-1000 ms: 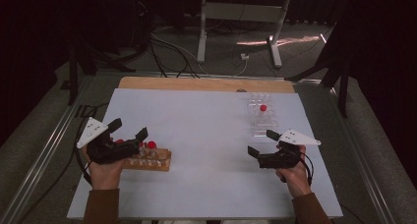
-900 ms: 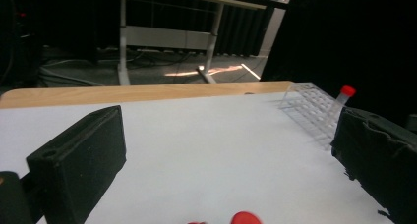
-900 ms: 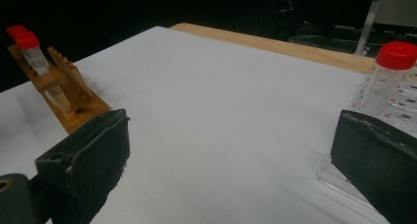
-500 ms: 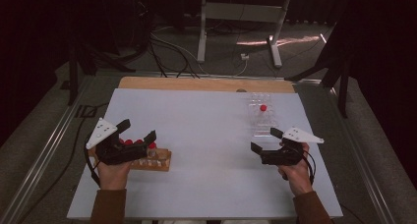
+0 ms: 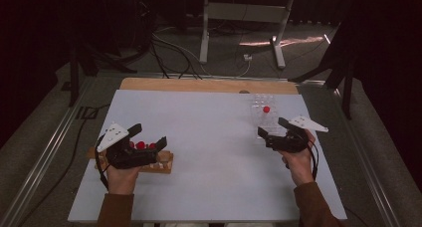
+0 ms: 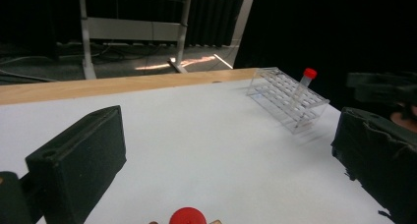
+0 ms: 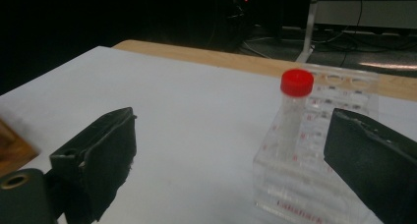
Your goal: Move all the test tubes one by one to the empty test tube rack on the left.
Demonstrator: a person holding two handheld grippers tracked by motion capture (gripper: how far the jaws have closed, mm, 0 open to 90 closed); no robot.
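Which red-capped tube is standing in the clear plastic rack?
The lone red-capped tube at the table's far right, upright in the clear plastic rack; the other red-capped tubes sit in the wooden rack.

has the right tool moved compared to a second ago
Yes. In the high view the right tool has shifted up the table, closer to the clear rack, jaws closing slightly with nothing between them.

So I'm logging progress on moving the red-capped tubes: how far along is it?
One tube already stands in the clear rack. Nothing is in hand: the left tool hovers open over the wooden rack, where several red caps remain; the right tool is open beside the clear rack.
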